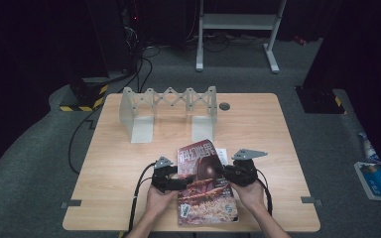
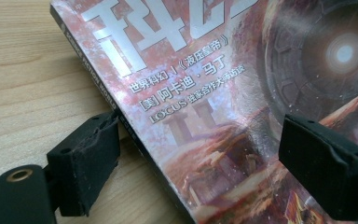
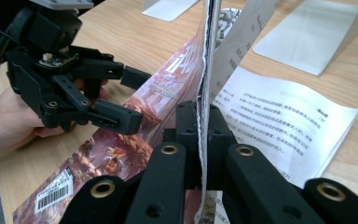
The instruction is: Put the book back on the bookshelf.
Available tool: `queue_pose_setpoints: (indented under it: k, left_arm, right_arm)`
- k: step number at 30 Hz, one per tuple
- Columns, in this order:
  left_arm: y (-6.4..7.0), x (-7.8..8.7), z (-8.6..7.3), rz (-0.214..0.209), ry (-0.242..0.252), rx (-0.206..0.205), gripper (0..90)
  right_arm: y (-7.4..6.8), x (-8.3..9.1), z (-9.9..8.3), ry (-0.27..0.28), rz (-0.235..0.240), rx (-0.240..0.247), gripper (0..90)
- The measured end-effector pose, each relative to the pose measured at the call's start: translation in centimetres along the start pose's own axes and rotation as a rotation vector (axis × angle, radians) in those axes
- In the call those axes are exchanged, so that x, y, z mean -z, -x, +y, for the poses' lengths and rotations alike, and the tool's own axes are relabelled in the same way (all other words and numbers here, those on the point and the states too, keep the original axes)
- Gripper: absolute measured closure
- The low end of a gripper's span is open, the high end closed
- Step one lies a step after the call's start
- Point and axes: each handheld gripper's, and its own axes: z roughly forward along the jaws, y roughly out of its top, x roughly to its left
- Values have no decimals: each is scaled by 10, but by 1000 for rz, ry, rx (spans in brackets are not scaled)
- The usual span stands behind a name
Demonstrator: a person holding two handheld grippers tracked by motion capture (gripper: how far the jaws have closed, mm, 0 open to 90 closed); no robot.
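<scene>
- Pinching the raised cover (image 3: 206, 79) of the magazine (image 1: 206, 183), the right gripper (image 3: 204, 135) has its jaws pressed together on the sheet's edge, which stands upright between them.
- The left gripper (image 2: 200, 158) has its jaws wide apart, straddling the magazine's spine edge: one pad sits over the bare table (image 2: 23, 93) just beside the spine, the other over the cover art; whether either pad touches cannot be told.
- The magazine lies at the table's near edge, long axis running away from the person, title end far.
- A white printed sheet (image 3: 289, 121) shows beneath the lifted cover.
- An expanding rack (image 1: 168, 111) stands farther back, well apart, its slots holding nothing.
</scene>
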Motion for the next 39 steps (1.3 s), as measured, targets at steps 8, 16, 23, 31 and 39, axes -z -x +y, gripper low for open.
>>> queue_pose_setpoints:
  k: [8, 16, 23, 31, 39]
  left_arm:
    - [2, -6, 4, -28, -14, 2, 129]
    - [3, -10, 6, -31, -15, -10, 195]
    - [1, -7, 5, -21, -16, -3, 340]
    - [-1, -6, 4, -8, -19, 29, 510]
    - [-3, -5, 4, -15, -24, 61, 599]
  right_arm:
    - [-2, 4, 0, 37, 14, 20, 879]
    - [4, 8, -4, 39, 4, 6, 879]
    - [12, 5, -11, 5, -16, -16, 878]
    - [17, -3, -17, -40, -46, -45, 873]
    - [19, -9, -19, -64, -85, -57, 842]
